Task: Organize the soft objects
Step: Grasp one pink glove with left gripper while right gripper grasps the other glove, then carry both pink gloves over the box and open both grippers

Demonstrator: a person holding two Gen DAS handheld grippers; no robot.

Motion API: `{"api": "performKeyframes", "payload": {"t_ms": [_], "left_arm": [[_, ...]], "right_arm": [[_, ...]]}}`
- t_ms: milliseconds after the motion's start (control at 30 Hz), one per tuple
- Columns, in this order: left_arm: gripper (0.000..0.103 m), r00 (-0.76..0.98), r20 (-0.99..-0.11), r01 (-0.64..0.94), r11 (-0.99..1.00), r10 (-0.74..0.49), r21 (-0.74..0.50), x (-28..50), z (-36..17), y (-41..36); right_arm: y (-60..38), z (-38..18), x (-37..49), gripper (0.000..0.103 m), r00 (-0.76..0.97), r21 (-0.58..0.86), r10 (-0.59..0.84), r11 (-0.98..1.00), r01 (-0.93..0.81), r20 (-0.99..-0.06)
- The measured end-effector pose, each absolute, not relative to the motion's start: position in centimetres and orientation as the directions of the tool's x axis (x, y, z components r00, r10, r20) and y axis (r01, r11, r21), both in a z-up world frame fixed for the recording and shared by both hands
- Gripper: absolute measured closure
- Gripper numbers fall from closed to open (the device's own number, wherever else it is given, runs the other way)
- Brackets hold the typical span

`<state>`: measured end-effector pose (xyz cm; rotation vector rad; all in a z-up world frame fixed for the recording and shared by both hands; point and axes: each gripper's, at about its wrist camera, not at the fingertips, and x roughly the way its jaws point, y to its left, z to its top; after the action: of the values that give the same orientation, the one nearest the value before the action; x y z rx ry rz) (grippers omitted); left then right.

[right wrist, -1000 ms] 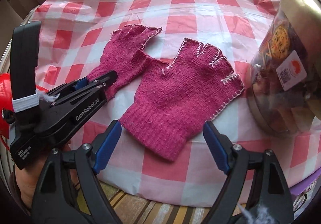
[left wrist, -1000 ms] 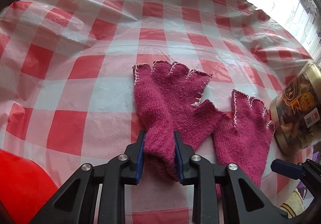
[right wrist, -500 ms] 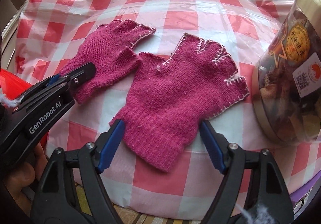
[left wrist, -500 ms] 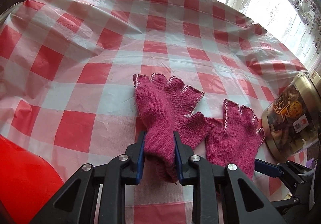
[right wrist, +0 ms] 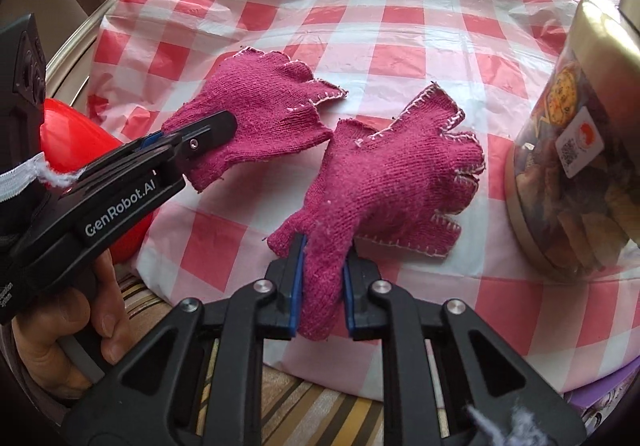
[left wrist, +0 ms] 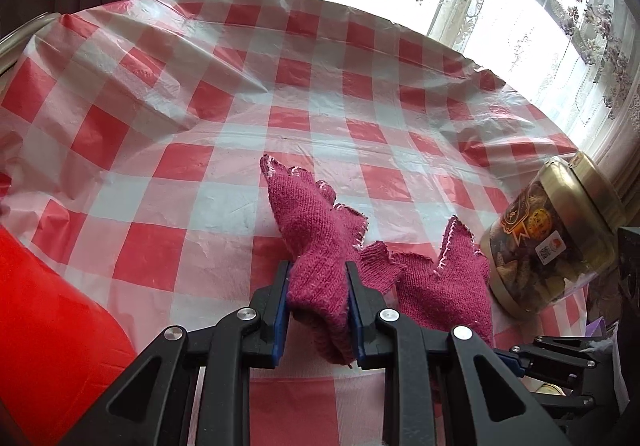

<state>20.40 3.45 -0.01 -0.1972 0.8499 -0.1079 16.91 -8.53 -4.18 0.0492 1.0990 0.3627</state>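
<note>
Both pink fingerless gloves were gripped at the cuff end, one per gripper, over the red-and-white checked tablecloth (left wrist: 224, 94).

Left gripper (left wrist: 318, 310): clenched on the cuff of the left glove (left wrist: 316, 230). This glove's long axis ran straight away from the fingers toward the far side of the table, its finger openings farthest from the pads. The finger end looked to be lifted, though I could not tell whether any of it touched the cloth.

Right gripper (right wrist: 320, 290): jaws closing, with the cuff of the right glove (right wrist: 392, 174) between the blue pads and already bunched into a narrow neck there. This glove's long axis ran up and to the right from the fingers, and its palm and finger end lay on the cloth.

Key relation: the two gloves sat just beside each other, the left glove's thumb edge close to the right glove's thumb side (contact could not be settled from either view). Each hand was nearer its own glove. Judgement: stacking the pair would call for carrying one glove sideways over the other with cuffs aligned.

Containers: one clear jar (right wrist: 576, 150) with a gold lid stood to the right, near the right glove's finger end but apart from it. It held dark dried pieces (type not identifiable). No glove was in it.
</note>
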Motion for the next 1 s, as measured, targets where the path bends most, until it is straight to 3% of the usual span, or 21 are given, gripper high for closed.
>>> {"api": "performKeyframes", "payload": {"t_ms": [533, 800, 1000], "left_arm": [[0.078, 0.713, -0.659, 0.091, 0.964, -0.238, -0.250, 12.7, 5.6, 1.0], [0.078, 0.713, -0.617, 0.225, 0.942, -0.333, -0.249, 9.2, 8.7, -4.4], [0.077, 0.655, -0.596, 0.378, 0.885, -0.464, -0.272, 7.4, 10.5, -10.7]], "right_arm": [[-16.5, 2.7, 6.8, 0.083, 0.469, 0.323, 0.425, 0.902, -0.285, -0.774], [-26.5, 5.2, -0.3, 0.083, 0.578, 0.323, 0.309, 0.943, -0.083, -0.755], [-35.1, 3.9, -5.9, 0.083, 0.610, 0.342, 0.195, 0.930, 0.133, -0.768]]}}
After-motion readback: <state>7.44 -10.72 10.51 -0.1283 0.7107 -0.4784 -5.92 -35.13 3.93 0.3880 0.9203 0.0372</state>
